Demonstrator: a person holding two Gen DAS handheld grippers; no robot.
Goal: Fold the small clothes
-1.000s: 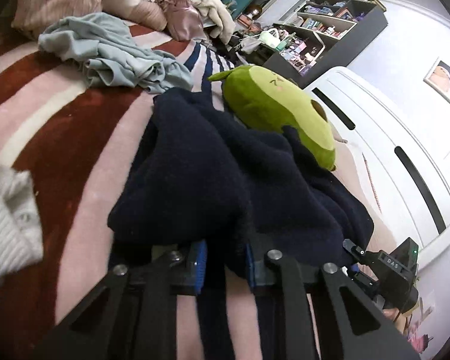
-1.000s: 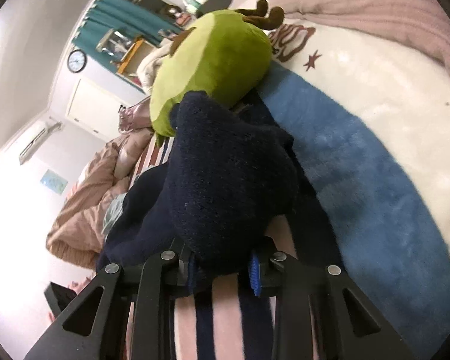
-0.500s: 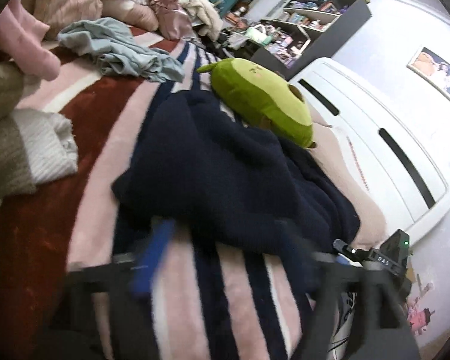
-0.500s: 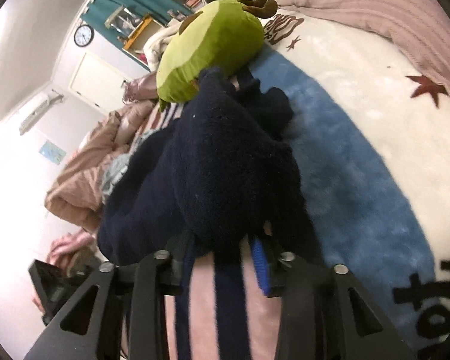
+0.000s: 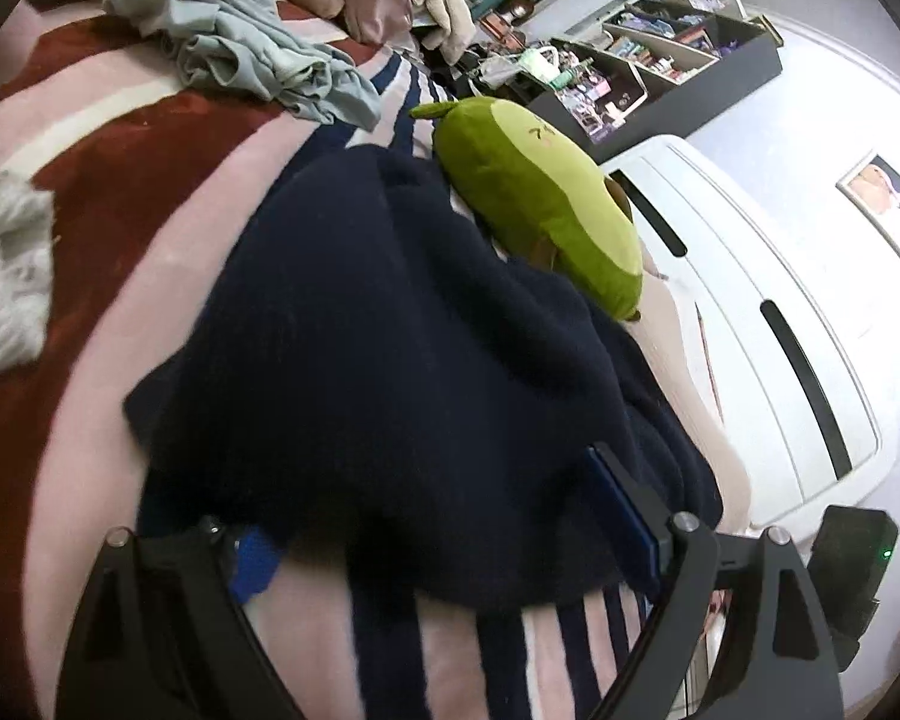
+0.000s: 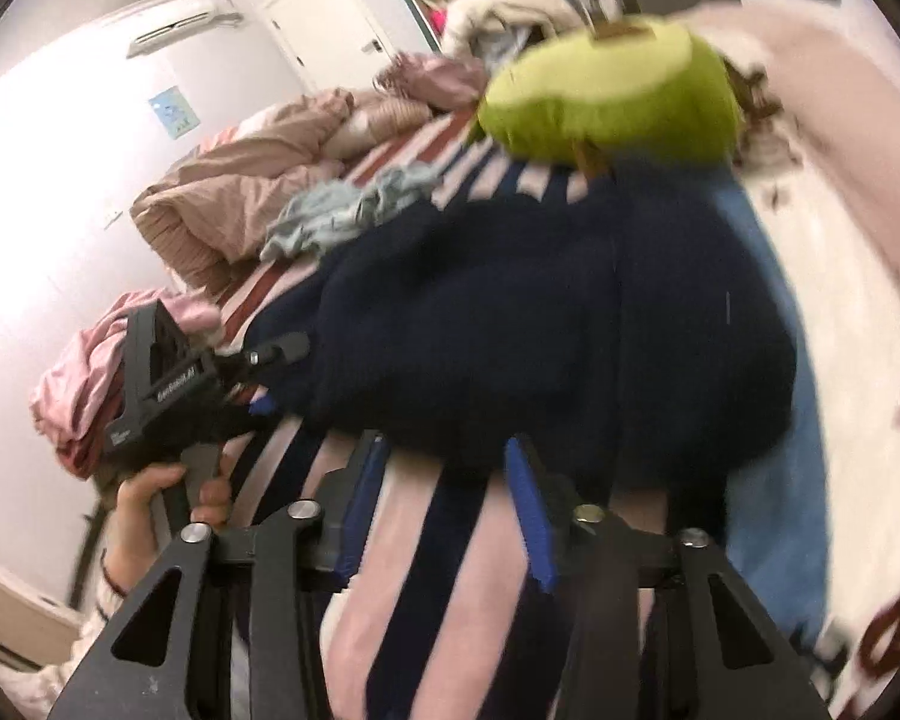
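A dark navy knit garment [image 5: 390, 348] lies bunched on the striped bed cover [image 5: 120, 192]; it also shows in the right wrist view [image 6: 558, 330]. My left gripper [image 5: 444, 534] is open, its blue pads spread wide at the garment's near edge, with the cloth lying between them. My right gripper [image 6: 444, 492] is open just in front of the garment's near edge, holding nothing. The left gripper [image 6: 258, 384] also shows in the right wrist view, held in a hand at the garment's left edge.
A green avocado plush [image 5: 540, 198] lies against the garment's far side. A crumpled grey-blue garment [image 5: 240, 54] and a white knit piece [image 5: 6, 276] lie to the left. Pink bedding [image 6: 240, 192] is piled behind. A white headboard [image 5: 780, 330] stands on the right.
Both grippers have let go of the navy garment and opened. The garment now lies flatter on the bed, and the right gripper has swung left.
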